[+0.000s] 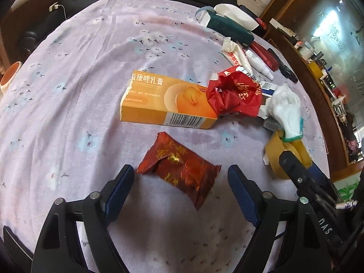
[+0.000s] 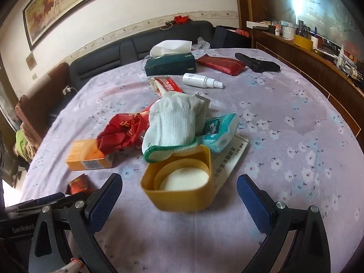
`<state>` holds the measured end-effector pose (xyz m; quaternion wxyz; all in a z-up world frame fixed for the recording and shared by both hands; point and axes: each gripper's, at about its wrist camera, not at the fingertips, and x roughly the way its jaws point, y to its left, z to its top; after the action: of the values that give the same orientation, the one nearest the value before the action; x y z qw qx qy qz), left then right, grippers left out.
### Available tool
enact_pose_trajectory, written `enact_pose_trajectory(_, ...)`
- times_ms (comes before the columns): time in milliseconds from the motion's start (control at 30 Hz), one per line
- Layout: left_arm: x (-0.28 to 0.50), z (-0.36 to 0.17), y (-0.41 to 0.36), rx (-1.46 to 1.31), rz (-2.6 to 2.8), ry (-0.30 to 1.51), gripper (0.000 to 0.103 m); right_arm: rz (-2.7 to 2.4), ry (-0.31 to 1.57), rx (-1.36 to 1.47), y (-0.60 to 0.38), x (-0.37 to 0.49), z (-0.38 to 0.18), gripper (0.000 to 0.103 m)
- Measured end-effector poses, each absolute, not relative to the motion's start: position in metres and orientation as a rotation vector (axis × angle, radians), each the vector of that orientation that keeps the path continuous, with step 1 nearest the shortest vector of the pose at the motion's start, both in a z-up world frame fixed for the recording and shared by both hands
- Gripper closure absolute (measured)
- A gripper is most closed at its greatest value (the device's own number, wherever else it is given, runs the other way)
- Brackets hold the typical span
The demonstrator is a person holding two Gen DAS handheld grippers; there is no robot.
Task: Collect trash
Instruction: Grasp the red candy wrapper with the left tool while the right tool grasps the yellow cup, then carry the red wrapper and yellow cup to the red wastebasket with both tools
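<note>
A dark red snack wrapper (image 1: 180, 171) lies on the lilac tablecloth (image 1: 79, 91) between the open fingers of my left gripper (image 1: 182, 177); it also shows in the right wrist view (image 2: 78, 184). Beyond it lie an orange medicine box (image 1: 163, 101), (image 2: 91, 157) and a crumpled red wrapper (image 1: 234, 91), (image 2: 122, 132). My right gripper (image 2: 179, 188) is open around a yellow plastic container (image 2: 182, 182), (image 1: 286, 157). A white glove (image 2: 175, 125), (image 1: 287, 111) rests on the container's far rim.
A teal tissue pack (image 2: 218, 132) and a printed leaflet (image 2: 229, 159) lie right of the glove. Farther back are a white spray bottle (image 2: 202, 80), a green tissue box (image 2: 170, 63), a red pouch (image 2: 220, 64) and a black case (image 2: 257, 64). A wooden sideboard (image 2: 318, 68) stands at right.
</note>
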<state>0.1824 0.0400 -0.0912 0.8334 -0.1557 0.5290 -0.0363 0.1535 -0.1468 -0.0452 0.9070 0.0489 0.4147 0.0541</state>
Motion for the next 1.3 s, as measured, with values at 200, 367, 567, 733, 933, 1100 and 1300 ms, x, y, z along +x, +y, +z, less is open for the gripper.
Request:
enact_pose_trajectory(200,0.177,-0.091,0.038,-0.3,-0.084,1.107,0.055,0.108,0.878,0.118,-0.152,0.157,-0.052,0.031)
enact_pose_trajectory(367,0.158,-0.089,0.039,-0.275,-0.105,1.098,0.082,0.12,0.849,0.171,-0.167,0.134,-0.039,0.031)
enact_pose_trajectory(567,0.131,-0.085,0.043,-0.296,-0.143,1.072,0.083,0.144,0.82,0.212,-0.182,0.086,-0.024,0.031)
enact_pose_trajectory(733,0.101,-0.065,0.035,-0.311,-0.217,1.018,0.083,0.141,0.772,0.259,-0.198,0.044,-0.008,0.031)
enact_pose_trajectory(933,0.059,-0.019,0.006,-0.278,-0.332,0.942,0.083,0.135,0.689,0.295,-0.213,-0.006,0.018,0.031)
enact_pose_trajectory(1100,0.027,0.022,-0.021,-0.241,-0.42,0.867,0.083,0.117,0.586,0.316,-0.231,-0.051,0.051,0.031)
enact_pose_trajectory(1300,-0.013,0.064,-0.048,-0.204,-0.529,0.781,0.083,0.078,0.449,0.311,-0.244,-0.112,0.095,0.031)
